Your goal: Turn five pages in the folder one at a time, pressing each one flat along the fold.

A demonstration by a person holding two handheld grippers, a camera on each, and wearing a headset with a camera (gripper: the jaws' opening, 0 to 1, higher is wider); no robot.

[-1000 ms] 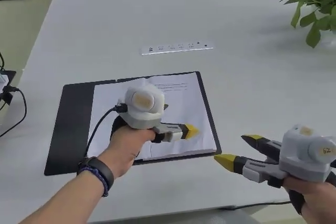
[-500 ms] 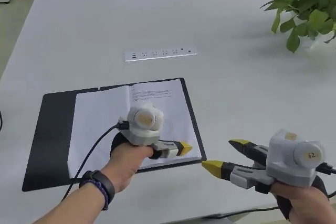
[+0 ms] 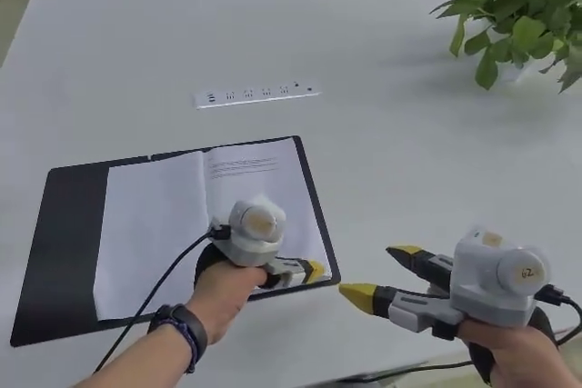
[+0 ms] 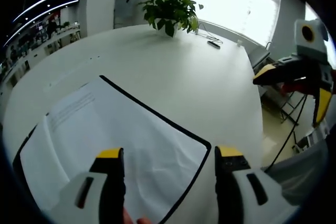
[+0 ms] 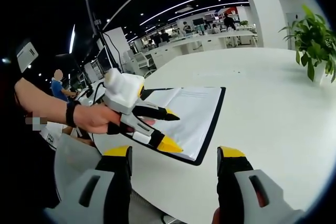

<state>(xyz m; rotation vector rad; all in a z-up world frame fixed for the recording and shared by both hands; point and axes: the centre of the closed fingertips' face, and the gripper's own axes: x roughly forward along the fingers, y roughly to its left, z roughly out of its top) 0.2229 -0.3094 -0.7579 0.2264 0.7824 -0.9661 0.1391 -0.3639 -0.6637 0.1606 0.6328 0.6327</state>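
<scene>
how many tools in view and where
2: the left tool is over the lower right corner of the open folder; the right tool is over the table, right of the folder.

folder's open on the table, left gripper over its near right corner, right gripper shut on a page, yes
No. The right gripper is not shut on a page: the head view shows it open over the bare table, right of the folder. The left gripper is over the near right corner.
</scene>
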